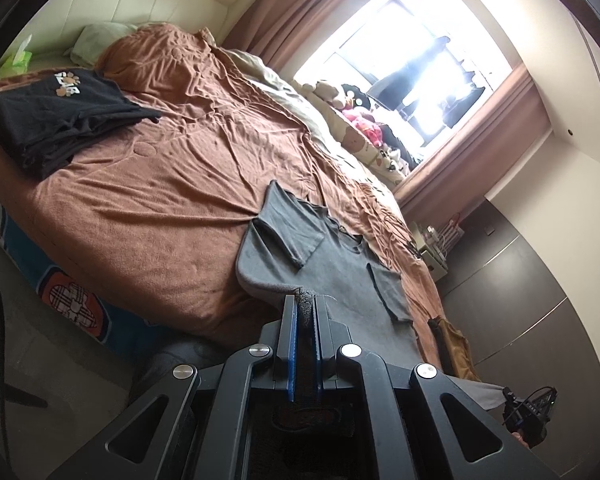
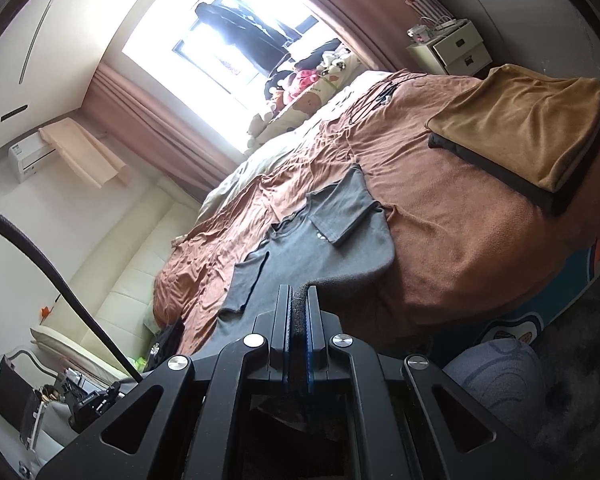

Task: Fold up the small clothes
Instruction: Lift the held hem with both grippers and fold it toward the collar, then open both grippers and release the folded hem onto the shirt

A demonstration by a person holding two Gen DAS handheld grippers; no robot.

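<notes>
both tongs (image 1: pixel 306 300) (image 2: pixel 299 294) pinch the grey t-shirt's (image 1: pixel 340 264) hem on the bed (image 1: pixel 160 208).

1. I have the T-shirt (image 1: pixel 332 264) spread on the bed (image 1: pixel 172 184) straight ahead of both tools, its near hem pinched in the left gripper (image 1: pixel 305 302) and the right gripper (image 2: pixel 299 292).
2. Both sleeves lie folded inward on the shirt's body.
3. Left of my left gripper, farther up the bed, sits a folded stack of clothes (image 1: pixel 56 120).
4. Right of my right gripper lies another folded pile (image 2: pixel 528 132).
5. Beyond the shirt, plush toys (image 2: pixel 300 88) crowd under the window (image 2: pixel 220 40).
</notes>
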